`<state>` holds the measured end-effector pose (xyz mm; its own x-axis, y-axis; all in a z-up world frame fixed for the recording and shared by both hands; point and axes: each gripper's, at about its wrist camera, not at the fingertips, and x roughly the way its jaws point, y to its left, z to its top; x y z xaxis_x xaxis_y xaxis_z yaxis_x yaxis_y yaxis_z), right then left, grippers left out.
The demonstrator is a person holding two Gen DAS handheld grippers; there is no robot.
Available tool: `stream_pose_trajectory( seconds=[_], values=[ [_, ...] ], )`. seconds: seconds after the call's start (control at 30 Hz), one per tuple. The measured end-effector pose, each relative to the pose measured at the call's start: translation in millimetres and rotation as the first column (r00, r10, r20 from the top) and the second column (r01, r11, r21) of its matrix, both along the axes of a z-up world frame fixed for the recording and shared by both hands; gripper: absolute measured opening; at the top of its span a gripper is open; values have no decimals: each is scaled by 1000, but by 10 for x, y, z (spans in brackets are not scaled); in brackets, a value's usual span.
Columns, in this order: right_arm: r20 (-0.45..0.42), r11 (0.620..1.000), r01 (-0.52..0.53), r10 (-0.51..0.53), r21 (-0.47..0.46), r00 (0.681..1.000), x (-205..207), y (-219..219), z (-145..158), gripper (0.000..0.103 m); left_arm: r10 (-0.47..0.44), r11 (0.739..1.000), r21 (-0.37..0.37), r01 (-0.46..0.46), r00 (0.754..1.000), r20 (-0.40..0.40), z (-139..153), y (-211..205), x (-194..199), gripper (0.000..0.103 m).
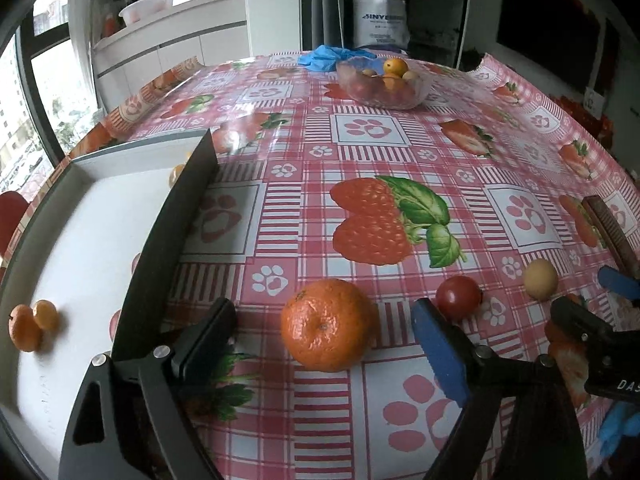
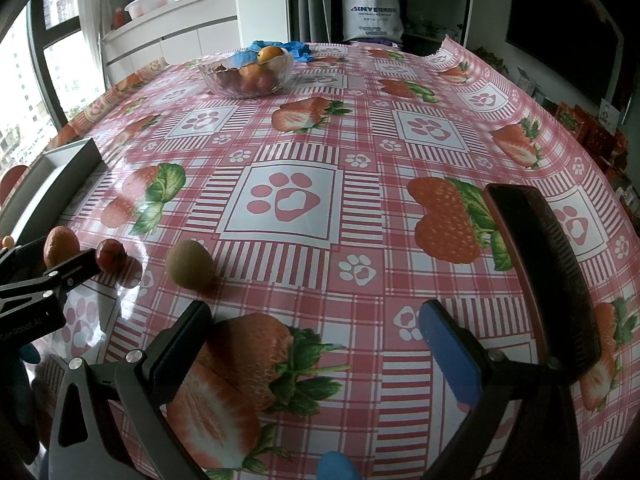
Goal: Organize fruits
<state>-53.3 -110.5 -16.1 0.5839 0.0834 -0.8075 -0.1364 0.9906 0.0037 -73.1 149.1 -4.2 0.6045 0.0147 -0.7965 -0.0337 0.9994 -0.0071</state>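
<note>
We find the left claw (image 1: 326,328) spread wide, its black pad (image 1: 208,336) and blue serrated pad (image 1: 438,350) clear of the fruit. Between them a round orange mandarin with a dimpled skin (image 1: 329,325) sits on the pink checked oilcloth printed with strawberries and paw marks (image 1: 360,140); neither pad touches it. Just beyond the blue pad we note a small red cherry tomato (image 1: 459,297), and further to that side a pale yellow-brown round fruit (image 1: 540,279). On the black pad's side stands a white tray with a dark rim (image 1: 80,240); two small orange fruits (image 1: 32,325) lie on it, touching each other. Far ahead of the claw a clear glass bowl (image 1: 384,84) holds mixed orange and red fruit, with blue gloves (image 1: 332,56) behind it.

The right claw (image 2: 316,334) is likewise spread, with only printed oilcloth between its pads. Ahead of its black pad (image 2: 184,340) we see the same brownish round fruit (image 2: 189,265), apart from the claw. Beyond its blue pad (image 2: 450,354) lies a dark tray with a reddish-brown rim (image 2: 544,272). The left claw's tip shows at the edge of this view.
</note>
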Motion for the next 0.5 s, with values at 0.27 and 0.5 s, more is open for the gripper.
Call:
stream_pose_trajectory(
  seconds=[0.27, 0.5],
  values=[
    [0, 1000, 0, 0, 0, 1000, -1, 0, 1, 103, 0, 1000, 0, 0, 1000, 0, 2, -7, -4, 91],
    [0, 1000, 0, 0, 0, 1000, -2, 0, 2, 103, 0, 1000, 0, 0, 1000, 0, 0, 2, 3, 91]
  ],
)
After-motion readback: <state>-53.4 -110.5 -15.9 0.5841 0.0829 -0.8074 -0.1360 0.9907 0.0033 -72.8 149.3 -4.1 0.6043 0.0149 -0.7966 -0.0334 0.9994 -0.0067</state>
